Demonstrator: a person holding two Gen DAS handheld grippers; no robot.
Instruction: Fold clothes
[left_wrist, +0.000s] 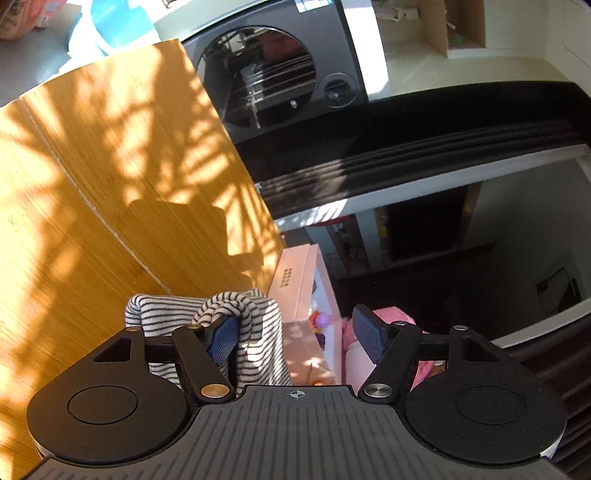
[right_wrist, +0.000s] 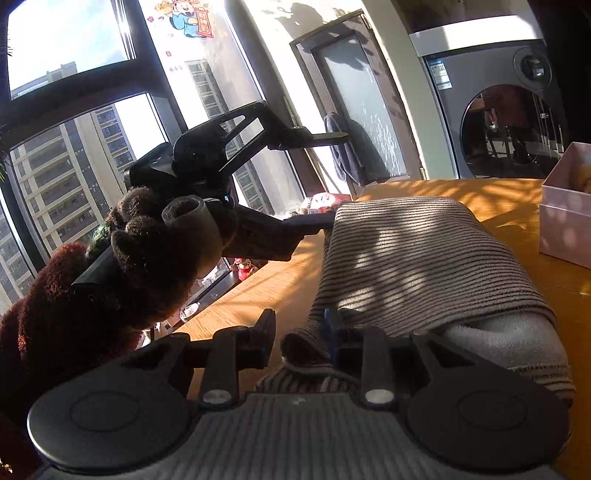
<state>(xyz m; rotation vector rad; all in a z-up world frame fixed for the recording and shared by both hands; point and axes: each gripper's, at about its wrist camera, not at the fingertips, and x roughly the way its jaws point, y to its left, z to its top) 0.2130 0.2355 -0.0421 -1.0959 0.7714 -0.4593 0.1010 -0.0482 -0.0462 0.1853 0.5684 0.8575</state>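
Observation:
A black-and-white striped garment (right_wrist: 417, 258) lies folded on the wooden table (right_wrist: 258, 295). In the left wrist view its edge (left_wrist: 243, 325) is draped over the left finger of my left gripper (left_wrist: 295, 332), whose jaws stand wide apart at the table's edge. In the right wrist view my right gripper (right_wrist: 299, 332) is open at the garment's near corner, with the cloth lying over its right finger. The left gripper also shows there (right_wrist: 332, 177), held in a brown fuzzy sleeve (right_wrist: 110, 280), open, its lower finger touching the garment's far edge.
A pink box (right_wrist: 565, 218) stands on the table at the right. A front-loading washing machine (left_wrist: 273, 74) is beyond the table. Large windows (right_wrist: 74, 147) line the left side. Beside the table edge sit a pink box (left_wrist: 299, 280) and toys (left_wrist: 391, 321).

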